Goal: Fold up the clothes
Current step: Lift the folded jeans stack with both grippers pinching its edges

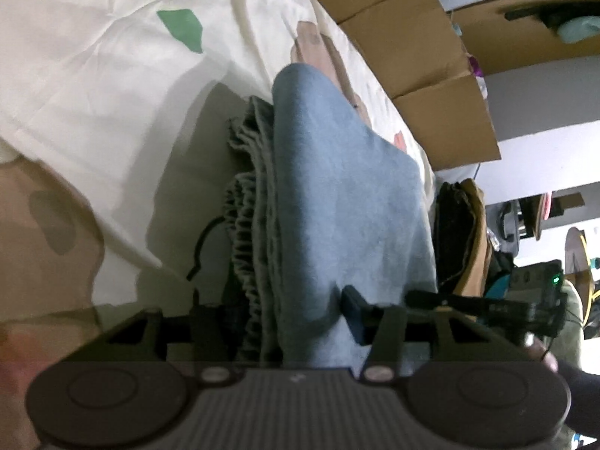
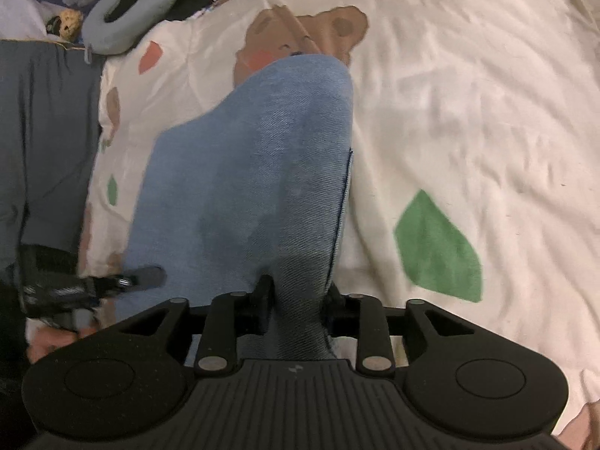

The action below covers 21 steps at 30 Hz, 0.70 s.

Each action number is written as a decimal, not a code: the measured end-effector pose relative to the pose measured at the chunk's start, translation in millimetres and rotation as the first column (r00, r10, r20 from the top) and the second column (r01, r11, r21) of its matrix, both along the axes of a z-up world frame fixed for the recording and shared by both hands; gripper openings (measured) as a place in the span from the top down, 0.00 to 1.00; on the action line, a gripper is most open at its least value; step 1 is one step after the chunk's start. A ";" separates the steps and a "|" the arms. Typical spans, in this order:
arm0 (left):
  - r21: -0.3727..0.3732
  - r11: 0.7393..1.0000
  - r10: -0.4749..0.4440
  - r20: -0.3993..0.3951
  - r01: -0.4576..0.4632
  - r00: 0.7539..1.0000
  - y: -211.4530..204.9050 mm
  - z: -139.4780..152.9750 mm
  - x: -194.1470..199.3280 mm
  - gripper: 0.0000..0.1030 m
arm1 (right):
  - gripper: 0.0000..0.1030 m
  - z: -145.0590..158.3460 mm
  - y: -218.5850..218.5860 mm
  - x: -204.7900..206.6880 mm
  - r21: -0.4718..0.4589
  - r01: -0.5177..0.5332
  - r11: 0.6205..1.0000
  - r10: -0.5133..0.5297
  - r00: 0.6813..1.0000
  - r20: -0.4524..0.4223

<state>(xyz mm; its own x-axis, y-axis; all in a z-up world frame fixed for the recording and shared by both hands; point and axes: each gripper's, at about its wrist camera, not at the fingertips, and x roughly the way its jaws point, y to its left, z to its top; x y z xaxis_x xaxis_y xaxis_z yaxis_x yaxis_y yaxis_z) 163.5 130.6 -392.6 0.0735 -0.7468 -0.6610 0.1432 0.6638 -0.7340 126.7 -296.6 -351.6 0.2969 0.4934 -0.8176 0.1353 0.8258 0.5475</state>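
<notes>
On the cream quilted bedspread with bear and leaf prints (image 2: 468, 93), you are working one item: a light blue denim garment with a gathered elastic waistband (image 2: 247, 172). It is lying as a long, narrow, layered strip running away from both cameras, its far end rounded over the printed bear.

Progress, as judged: the lengthwise fold appears done, since the stacked waistband ruffles are showing along one edge in the left view. The crosswise fold looks still to be made.

Left gripper (image 1: 277, 318): you are pointing it steeply down at the near end, jaws standing apart, waistband and denim lying between them. Whether the pads are pressing is not clear.

Right gripper (image 2: 296, 300): you are angling it steeply down as well, jaws drawn in narrow on a bunched pinch of the denim's near edge, cloth rising between the pads.

Also present: a grey folded garment (image 2: 41, 142) lying well to the side, a grey neck pillow (image 2: 127, 15) beyond it, and brown cardboard boxes (image 1: 423, 56) standing alongside the bed.
</notes>
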 end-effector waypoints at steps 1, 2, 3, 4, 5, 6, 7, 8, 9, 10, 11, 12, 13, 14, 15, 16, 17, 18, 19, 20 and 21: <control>0.006 1.000 -0.005 0.003 0.005 1.000 2.1 2.1 1.7 0.39 | 0.66 -4.9 -4.1 -1.8 0.013 0.017 1.000 -0.017 1.000 0.002; 0.011 1.000 -0.009 0.007 0.008 1.000 3.8 3.9 3.4 0.36 | 0.65 -8.2 -7.2 -3.4 0.024 0.027 0.999 -0.027 1.000 0.005; 0.017 1.000 -0.013 0.011 0.013 1.000 5.2 5.6 5.1 0.34 | 0.63 -10.9 -10.4 -5.2 0.035 0.030 0.999 -0.030 0.999 0.012; 0.027 1.000 -0.017 0.012 0.017 1.000 5.8 6.6 7.2 0.34 | 0.63 -12.7 -13.3 -6.4 0.047 0.030 0.998 -0.031 0.999 0.018; 0.037 0.999 -0.019 0.011 0.019 1.000 6.1 6.6 9.8 0.34 | 0.63 -14.5 -16.2 -7.3 0.059 0.029 0.998 -0.031 0.999 0.023; 0.043 0.999 -0.020 0.010 0.019 1.000 6.1 6.0 12.3 0.34 | 0.62 -16.1 -19.0 -7.3 0.071 0.026 0.997 -0.028 0.999 0.026; 0.041 0.999 -0.018 0.007 0.018 1.000 5.8 4.3 14.8 0.34 | 0.62 -17.7 -21.7 -7.2 0.083 0.024 0.996 -0.026 0.999 0.030; 0.040 0.999 -0.017 0.005 0.017 1.000 5.5 2.6 17.3 0.34 | 0.60 -19.4 -23.7 -6.3 0.092 0.023 0.995 -0.026 0.999 0.033; 0.039 0.999 -0.019 0.002 0.019 1.000 4.0 0.5 19.2 0.33 | 0.57 -21.1 -25.5 -5.5 0.101 0.021 0.995 -0.025 0.999 0.037; 0.038 0.999 -0.026 -0.001 0.026 1.000 0.7 -2.3 19.9 0.32 | 0.54 -23.0 -26.9 -4.6 0.108 0.018 0.994 -0.023 0.999 0.045; 0.038 0.999 -0.031 -0.005 0.031 1.000 -0.7 -5.4 21.0 0.28 | 0.53 -24.4 -28.3 -4.4 0.115 0.019 0.993 -0.025 0.998 0.052; 0.031 0.999 -0.030 -0.016 0.030 0.999 0.3 -8.5 22.7 0.26 | 0.53 -25.7 -29.7 -4.1 0.122 0.019 0.992 -0.027 0.998 0.060; 0.016 0.999 -0.027 -0.029 0.028 0.999 0.0 -11.1 24.5 0.26 | 0.53 -27.2 -31.1 -3.7 0.130 0.021 0.991 -0.030 0.997 0.066; 0.002 1.000 -0.025 -0.043 0.025 0.999 -0.3 -13.6 26.3 0.26 | 0.52 -29.0 -32.6 -2.9 0.141 0.028 0.990 -0.038 0.997 0.068; -0.013 1.000 -0.025 -0.055 0.024 0.998 -0.5 -16.3 27.4 0.26 | 0.52 -30.9 -34.1 -2.1 0.152 0.036 0.988 -0.047 0.996 0.070; -0.027 0.999 -0.029 -0.064 0.027 0.998 -1.0 -19.0 27.6 0.26 | 0.51 -33.1 -35.0 -0.8 0.162 0.040 0.986 -0.053 0.996 0.072; -0.041 0.999 -0.034 -0.070 0.032 0.997 -2.0 -21.5 27.7 0.26 | 0.50 -35.6 -35.2 0.9 0.172 0.041 0.984 -0.054 0.996 0.073; -0.054 0.998 -0.042 -0.077 0.038 0.996 -3.5 -23.8 27.8 0.27 | 0.49 -38.2 -35.4 2.5 0.181 0.041 0.983 -0.055 0.996 0.073; -0.067 0.997 -0.052 -0.082 0.047 0.995 -5.8 -25.8 27.7 0.27 | 0.49 -40.6 -35.3 4.2 0.191 0.040 0.981 -0.055 0.996 0.073; -0.081 0.995 -0.063 -0.090 0.056 0.994 -8.4 -27.8 28.2 0.28 | 0.49 -43.0 -34.5 6.2 0.201 0.037 0.979 -0.052 0.996 0.071; -0.096 0.993 -0.074 -0.100 0.065 0.992 -11.5 -29.9 29.5 0.30 | 0.48 -45.7 -33.6 7.8 0.213 0.034 0.976 -0.049 0.996 0.068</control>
<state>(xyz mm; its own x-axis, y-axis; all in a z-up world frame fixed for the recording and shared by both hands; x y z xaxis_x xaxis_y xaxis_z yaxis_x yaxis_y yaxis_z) 192.9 119.2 -422.5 -0.0455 -0.8057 -0.5906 0.1071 0.5839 -0.8048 134.4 -330.2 -397.3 0.3755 0.6391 -0.6712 0.1204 0.6845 0.7190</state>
